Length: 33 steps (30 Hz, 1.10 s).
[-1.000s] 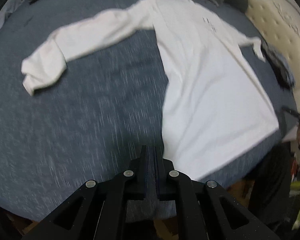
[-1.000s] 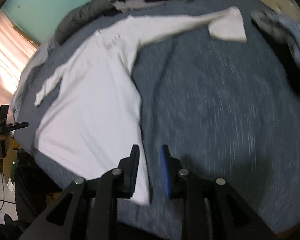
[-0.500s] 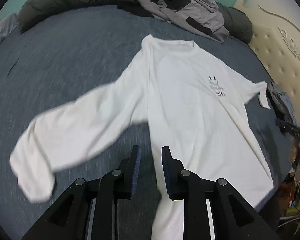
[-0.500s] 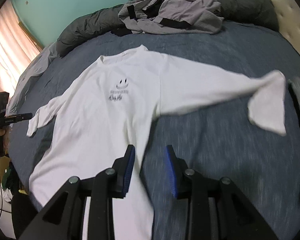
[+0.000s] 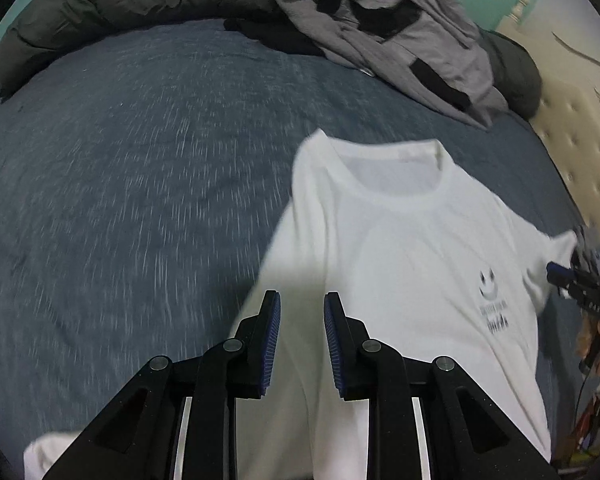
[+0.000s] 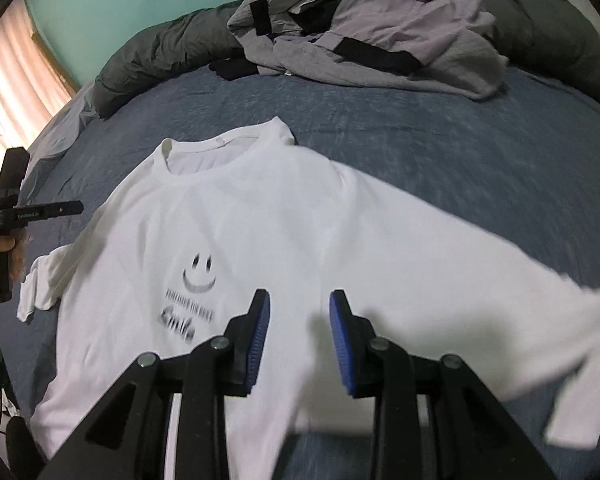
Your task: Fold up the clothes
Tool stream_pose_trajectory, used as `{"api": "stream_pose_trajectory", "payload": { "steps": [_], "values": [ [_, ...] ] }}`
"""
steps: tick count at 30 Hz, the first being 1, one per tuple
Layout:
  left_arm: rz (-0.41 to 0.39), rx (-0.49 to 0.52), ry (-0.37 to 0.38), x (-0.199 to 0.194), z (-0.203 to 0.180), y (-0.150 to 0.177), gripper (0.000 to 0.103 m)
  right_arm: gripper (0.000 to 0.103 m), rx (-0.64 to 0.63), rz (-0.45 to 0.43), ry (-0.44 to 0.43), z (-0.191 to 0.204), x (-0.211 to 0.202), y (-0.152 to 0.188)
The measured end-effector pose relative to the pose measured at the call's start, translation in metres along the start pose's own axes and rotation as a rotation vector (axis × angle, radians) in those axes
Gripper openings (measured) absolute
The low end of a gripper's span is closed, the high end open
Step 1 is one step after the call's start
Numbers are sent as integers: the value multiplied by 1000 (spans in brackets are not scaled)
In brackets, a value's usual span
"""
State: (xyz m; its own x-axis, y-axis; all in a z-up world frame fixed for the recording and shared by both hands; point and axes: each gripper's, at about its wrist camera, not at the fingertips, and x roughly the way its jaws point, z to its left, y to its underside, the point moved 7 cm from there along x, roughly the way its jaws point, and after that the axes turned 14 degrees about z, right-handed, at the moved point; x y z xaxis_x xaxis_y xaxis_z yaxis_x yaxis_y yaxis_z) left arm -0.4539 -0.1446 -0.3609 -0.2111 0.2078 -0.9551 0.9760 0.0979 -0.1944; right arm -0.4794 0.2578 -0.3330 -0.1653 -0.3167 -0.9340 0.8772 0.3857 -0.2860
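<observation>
A white long-sleeved shirt [image 5: 400,272] lies face up on the blue-grey bed [image 5: 120,180], collar [image 5: 396,168] at the far end and a smiley print [image 5: 488,280] on the chest. My left gripper [image 5: 300,308] is open over the shoulder area, with nothing between its blue pads [image 5: 270,340]. In the right wrist view the shirt [image 6: 280,232] fills the middle, one long sleeve [image 6: 540,320] running right and a bunched sleeve [image 6: 40,284] at the left. My right gripper [image 6: 300,304] hangs open above the chest, beside the print [image 6: 198,276], holding nothing.
A crumpled grey garment with black patches [image 5: 400,32] [image 6: 380,32] and a dark rolled duvet [image 5: 100,12] [image 6: 148,60] lie at the bed's far end. A padded headboard [image 5: 580,128] is at the right. A person's hand holds a black device [image 6: 8,208] at the left.
Both grippers have travelled from the hem up over the shirt toward the collar. The left gripper, shut a second ago, has opened; the right has opened wider.
</observation>
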Motion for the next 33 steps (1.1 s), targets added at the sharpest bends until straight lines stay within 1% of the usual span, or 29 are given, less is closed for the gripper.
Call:
{"api": "stream_pose_trajectory", "payload": {
  "steps": [2,3,4,5,6,11,17,21,23,28,29,31,33],
  "values": [
    [3,5,-13,9,2,-13,25,31,-9,-2,12,1,9,-17],
    [8,12,-15,14,3,-18,25,34,-13,-5,11,1,14,-27],
    [10,15,-19,18,3,-23,25,41,-9,-11,15,0,17,-36],
    [11,17,-23,22,4,-27,26,59,-5,-17,18,-1,20,-44],
    [11,15,-20,25,5,-32,26,63,0,-21,17,-2,24,-53],
    [11,10,4,41,7,-55,32,63,-6,-22,30,-5,39,-92],
    [9,27,16,54,8,-74,32,63,-7,-21,48,-6,61,-134],
    [7,39,23,62,9,-87,32,63,-74,-5,108,1,80,-156],
    [6,45,27,66,9,-93,32,63,-106,5,121,6,89,-165],
    [-3,77,33,70,1,-93,32,63,-146,23,156,15,110,-184],
    [-4,84,34,70,-1,-93,30,62,-155,29,157,18,114,-186],
    [-8,98,37,72,-5,-92,25,57,-170,40,165,22,122,-188],
    [-11,111,39,73,-8,-91,13,51,-181,47,175,24,128,-190]
  ]
}}
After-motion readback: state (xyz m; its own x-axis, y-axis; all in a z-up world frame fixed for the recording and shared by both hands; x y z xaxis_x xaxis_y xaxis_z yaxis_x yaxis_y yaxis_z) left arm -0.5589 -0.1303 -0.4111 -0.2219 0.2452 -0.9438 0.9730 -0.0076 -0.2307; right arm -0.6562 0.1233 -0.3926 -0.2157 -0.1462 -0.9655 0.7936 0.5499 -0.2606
